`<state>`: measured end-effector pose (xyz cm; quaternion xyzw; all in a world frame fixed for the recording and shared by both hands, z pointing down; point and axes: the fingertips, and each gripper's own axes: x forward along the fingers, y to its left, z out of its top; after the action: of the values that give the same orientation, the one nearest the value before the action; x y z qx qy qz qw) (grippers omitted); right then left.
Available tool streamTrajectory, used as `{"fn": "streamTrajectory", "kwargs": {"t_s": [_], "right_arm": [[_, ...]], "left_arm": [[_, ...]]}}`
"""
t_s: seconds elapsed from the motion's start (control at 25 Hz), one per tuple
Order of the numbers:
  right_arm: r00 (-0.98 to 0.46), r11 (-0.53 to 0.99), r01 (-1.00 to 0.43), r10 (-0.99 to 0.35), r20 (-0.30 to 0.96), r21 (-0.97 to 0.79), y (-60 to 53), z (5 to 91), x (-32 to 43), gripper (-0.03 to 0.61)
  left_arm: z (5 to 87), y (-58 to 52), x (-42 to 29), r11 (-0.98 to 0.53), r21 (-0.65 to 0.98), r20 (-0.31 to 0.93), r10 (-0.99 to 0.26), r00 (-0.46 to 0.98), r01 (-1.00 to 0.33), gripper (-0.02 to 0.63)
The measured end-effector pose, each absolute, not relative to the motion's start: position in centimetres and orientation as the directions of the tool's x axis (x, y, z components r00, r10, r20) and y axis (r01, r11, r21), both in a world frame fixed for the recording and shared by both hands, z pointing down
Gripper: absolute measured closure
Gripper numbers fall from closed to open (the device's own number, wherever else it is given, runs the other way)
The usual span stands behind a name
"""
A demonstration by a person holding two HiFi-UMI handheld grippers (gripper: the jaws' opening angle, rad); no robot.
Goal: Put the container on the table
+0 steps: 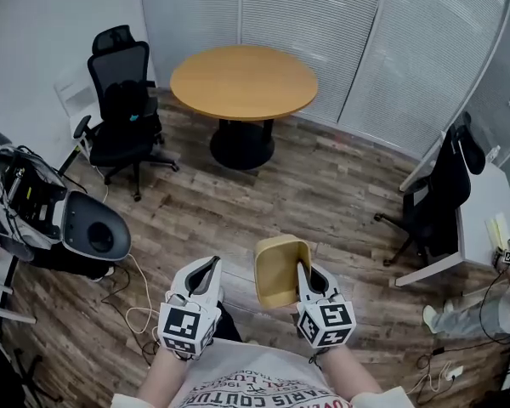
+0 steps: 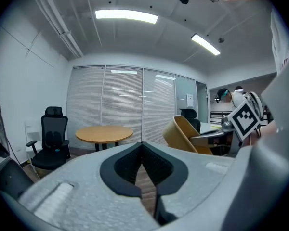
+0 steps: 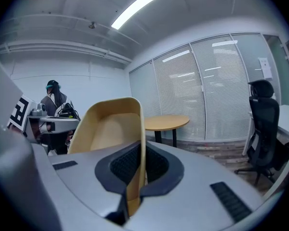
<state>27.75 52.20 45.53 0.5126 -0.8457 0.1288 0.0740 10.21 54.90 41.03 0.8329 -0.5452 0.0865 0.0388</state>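
A tan open container [image 1: 280,272] is held in the air on its side, its rim pinched by my right gripper [image 1: 304,272], which is shut on its wall. The right gripper view shows the container [image 3: 111,134] filling the left of the frame, with its edge between the jaws of that gripper [image 3: 136,165]. My left gripper [image 1: 204,272] is beside it, shut and empty; its own view shows the jaws meeting with nothing between them, at the gripper [image 2: 143,154], and the container [image 2: 185,134] to the right. The round wooden table [image 1: 243,81] stands ahead, several steps away.
A black office chair [image 1: 123,109] stands left of the table. A second chair [image 1: 438,198] and a white desk [image 1: 484,215] are at the right. Equipment and cables [image 1: 51,211] lie on the wooden floor at left. Blinds cover the far wall.
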Motion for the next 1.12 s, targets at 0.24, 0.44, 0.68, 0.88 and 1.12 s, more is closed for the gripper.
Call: {"fn": "streamTrajectory", "kwargs": {"t_s": [0.24,0.44,0.68,0.88,1.12], "right_arm": [[-0.427,0.408,-0.904,-0.862,0.273,-0.126,47.6,46.1,25.0,0.568],[-0.385,0.359,-0.923,-0.875,0.293,-0.142,42.0,46.2,22.0,0.568],[-0.337,0.301,-0.94,-0.895,0.292,-0.161,33.8,45.4,17.0,0.568],[-0.31,0.273,-0.949,-0.905,0.292,-0.16,27.7,44.8,12.4,0.568],[-0.282,0.238,-0.955,-0.912,0.297,-0.175,22.5,44.9,9.1,0.568]], "left_arm": [[41.9,49.3,6.9,-0.421,0.002,0.175,-0.893,0.415,-0.907,0.615],[41.6,43.0,3.2,-0.436,0.034,0.171,-0.884,0.435,-0.899,0.615],[40.6,34.7,-1.9,-0.481,0.034,0.165,-0.862,0.48,-0.876,0.615],[39.8,28.4,-6.3,-0.517,0.028,0.161,-0.843,0.514,-0.856,0.615],[40.3,23.4,-10.0,-0.531,0.038,0.173,-0.831,0.529,-0.847,0.615]]}}
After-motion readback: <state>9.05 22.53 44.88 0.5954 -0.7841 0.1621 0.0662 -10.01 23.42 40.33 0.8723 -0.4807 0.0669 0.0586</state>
